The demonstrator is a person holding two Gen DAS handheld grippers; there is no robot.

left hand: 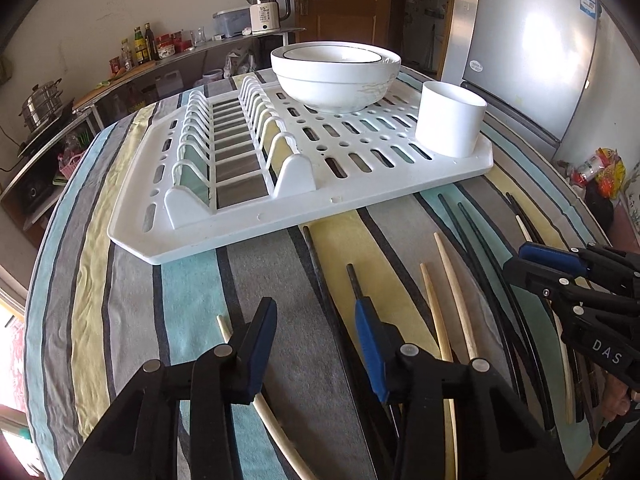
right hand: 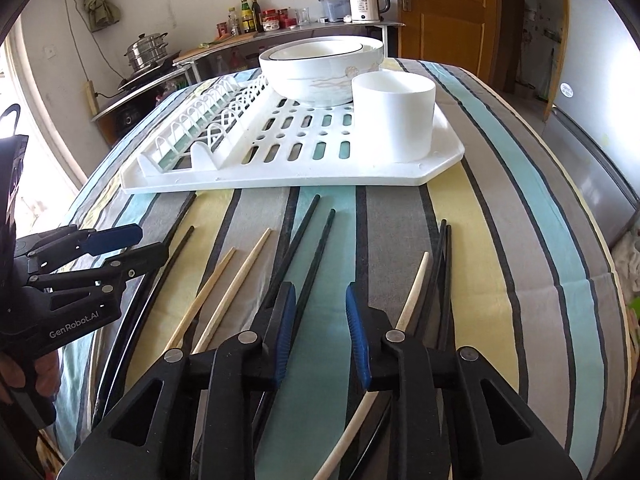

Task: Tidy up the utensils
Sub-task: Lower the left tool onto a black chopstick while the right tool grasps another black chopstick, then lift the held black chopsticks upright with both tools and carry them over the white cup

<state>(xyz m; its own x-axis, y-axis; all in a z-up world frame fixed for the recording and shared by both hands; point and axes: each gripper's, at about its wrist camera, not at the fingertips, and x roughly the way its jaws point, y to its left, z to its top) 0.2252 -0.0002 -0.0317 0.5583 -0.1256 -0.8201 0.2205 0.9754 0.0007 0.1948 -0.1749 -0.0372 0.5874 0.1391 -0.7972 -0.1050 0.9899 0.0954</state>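
**Both claws low over the chopsticks, nothing pinched yet**

My left gripper (left hand: 316, 320) sits at bottom centre of its view, jaws partly spread with bare cloth between them; a dark chopstick (left hand: 354, 280) runs behind its right pad, untouched as far as I can tell. My right gripper (right hand: 320, 312) is likewise partly spread, empty, between a black pair (right hand: 316, 240) and a pale stick (right hand: 416, 284). The white cup (right hand: 394, 116), presumably their destination, stands on the rack (right hand: 280, 178) in the upper middle, near enough for a short carry.
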